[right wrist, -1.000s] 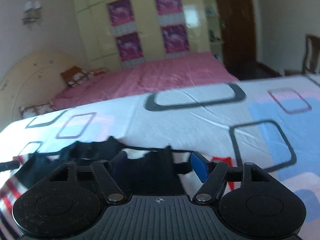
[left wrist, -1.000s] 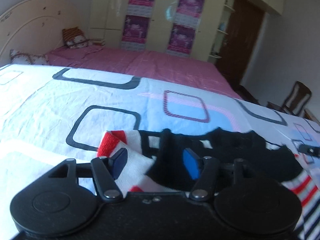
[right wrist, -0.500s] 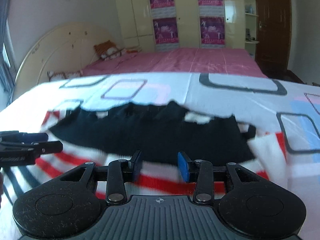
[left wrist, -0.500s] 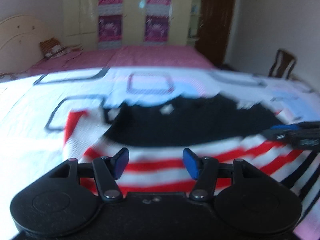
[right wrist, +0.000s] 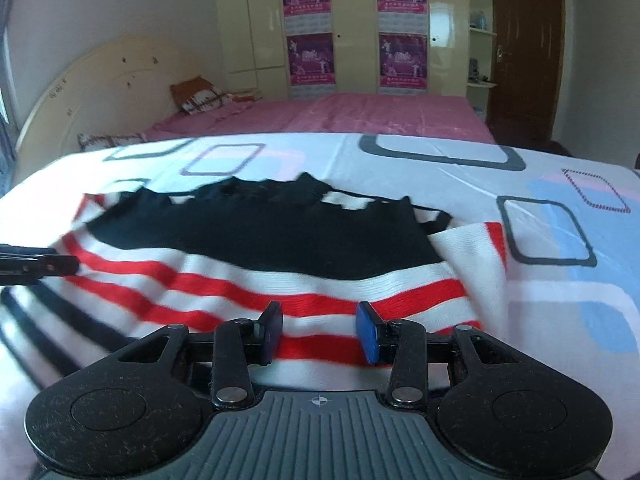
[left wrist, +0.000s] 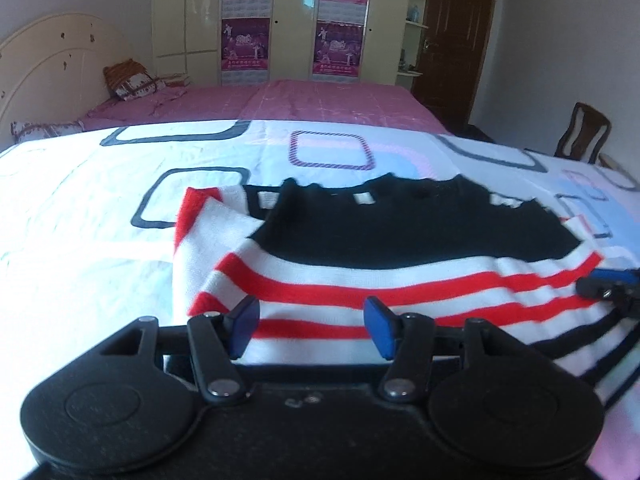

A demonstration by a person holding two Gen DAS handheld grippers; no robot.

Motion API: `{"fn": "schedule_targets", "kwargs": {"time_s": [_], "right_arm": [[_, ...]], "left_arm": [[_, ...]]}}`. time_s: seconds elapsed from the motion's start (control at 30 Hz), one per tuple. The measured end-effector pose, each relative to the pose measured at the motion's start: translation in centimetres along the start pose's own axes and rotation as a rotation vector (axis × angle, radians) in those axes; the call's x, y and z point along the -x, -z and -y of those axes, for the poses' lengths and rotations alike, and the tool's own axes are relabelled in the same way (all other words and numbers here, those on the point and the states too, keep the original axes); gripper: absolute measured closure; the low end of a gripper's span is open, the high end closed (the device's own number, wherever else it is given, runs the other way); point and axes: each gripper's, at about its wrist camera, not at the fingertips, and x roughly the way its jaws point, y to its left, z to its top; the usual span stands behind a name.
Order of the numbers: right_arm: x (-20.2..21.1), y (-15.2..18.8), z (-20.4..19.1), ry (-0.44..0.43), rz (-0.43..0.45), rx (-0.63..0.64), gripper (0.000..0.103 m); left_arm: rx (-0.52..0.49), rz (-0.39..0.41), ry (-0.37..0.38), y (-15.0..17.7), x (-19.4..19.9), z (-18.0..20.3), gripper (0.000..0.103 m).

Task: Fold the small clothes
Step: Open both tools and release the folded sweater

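A small knitted garment (left wrist: 400, 276), white with red stripes, a black top part and black stripes at one end, lies spread on the patterned sheet (left wrist: 80, 240). My left gripper (left wrist: 312, 330) hovers open over its near striped edge, with cloth showing under the gap and the pads not pressing on it. In the right wrist view the same garment (right wrist: 280, 240) lies ahead, and my right gripper (right wrist: 320, 334) is open, narrower, over the red stripes. The right gripper's tip (left wrist: 608, 286) enters at the garment's right end. The left gripper's tip (right wrist: 36, 264) shows at its left end.
The white sheet (right wrist: 560, 300) with square outlines spreads wide around the garment. Behind it lie a pink bed (left wrist: 280, 104) with pillows, a cream wardrobe (left wrist: 288, 20) with posters and a dark door (left wrist: 456, 40). A wooden chair (left wrist: 584, 132) stands at far right.
Both grippers have drawn back from the black part to the near striped edge. The garment now lies flat with more of it in view. The right jaws have narrowed.
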Motion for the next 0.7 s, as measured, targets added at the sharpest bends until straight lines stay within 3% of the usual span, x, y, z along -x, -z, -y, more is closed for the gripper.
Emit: {"fn": "schedule_targets", "kwargs": {"time_s": [0.2,0.3,0.5,0.7], "right_arm": [[0.7,-0.4,-3.0,-0.072,0.007,-0.009,0.062],[0.0,-0.2,-4.4,-0.067,-0.013,0.028,0.062],[0.1,1.7,-1.2,0.021,-0.052,-0.023,0.062],[1.5,3.2,0.7,0.142,-0.088,-0.027,0.062]], "left_arm": [[-0.006,-0.025,0.051,0.0,1.0,2.4,0.045],[-0.029,-0.037,0.04,0.5,0.8,3.3,0.043],[-0.019,-0.053,0.003,1.8,0.3,1.9,0.032],[-0.019,-0.057,0.006,1.9,0.7,1.2,0.032]]}}
